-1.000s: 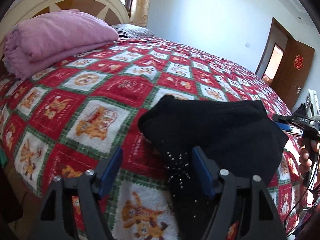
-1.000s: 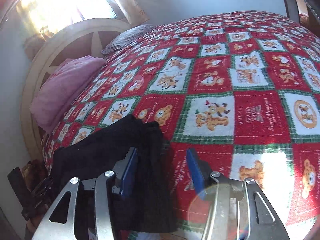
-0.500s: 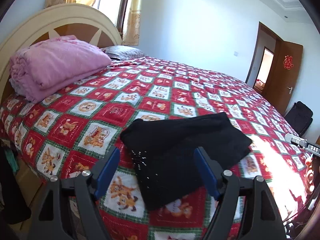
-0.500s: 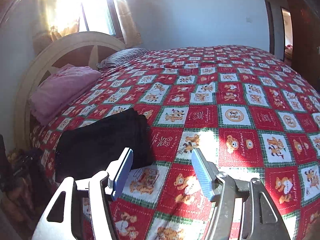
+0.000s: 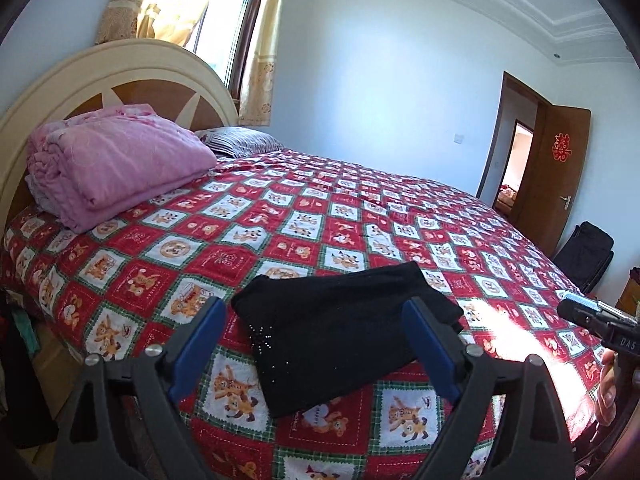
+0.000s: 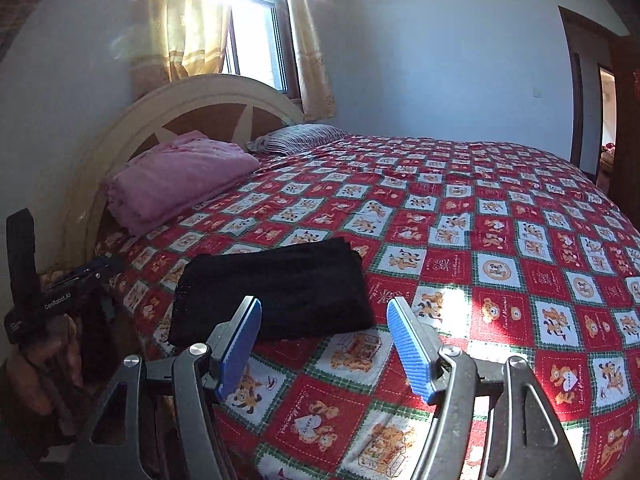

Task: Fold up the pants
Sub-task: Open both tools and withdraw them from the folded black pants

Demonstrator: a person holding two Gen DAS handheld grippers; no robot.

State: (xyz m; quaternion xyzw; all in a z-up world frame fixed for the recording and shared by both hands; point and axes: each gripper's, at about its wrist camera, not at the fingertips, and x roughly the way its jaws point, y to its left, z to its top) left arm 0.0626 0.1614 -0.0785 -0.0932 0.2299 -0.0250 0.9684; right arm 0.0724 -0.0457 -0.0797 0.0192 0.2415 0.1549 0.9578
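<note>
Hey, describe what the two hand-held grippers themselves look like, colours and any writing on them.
The left hand-held gripper has matte black linkage arms with silver pivot bolts and smooth blue pads. The right hand-held gripper has grey metal arms and ribbed blue pads. White lettering reads "GenRobot.AI" on the left body and "DAS" on the right.

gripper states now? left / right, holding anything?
Left tongs: open, just been opening, holding nothing; black pants lie folded on the bed.
Right tongs: open, just been opening, holding nothing.
</note>
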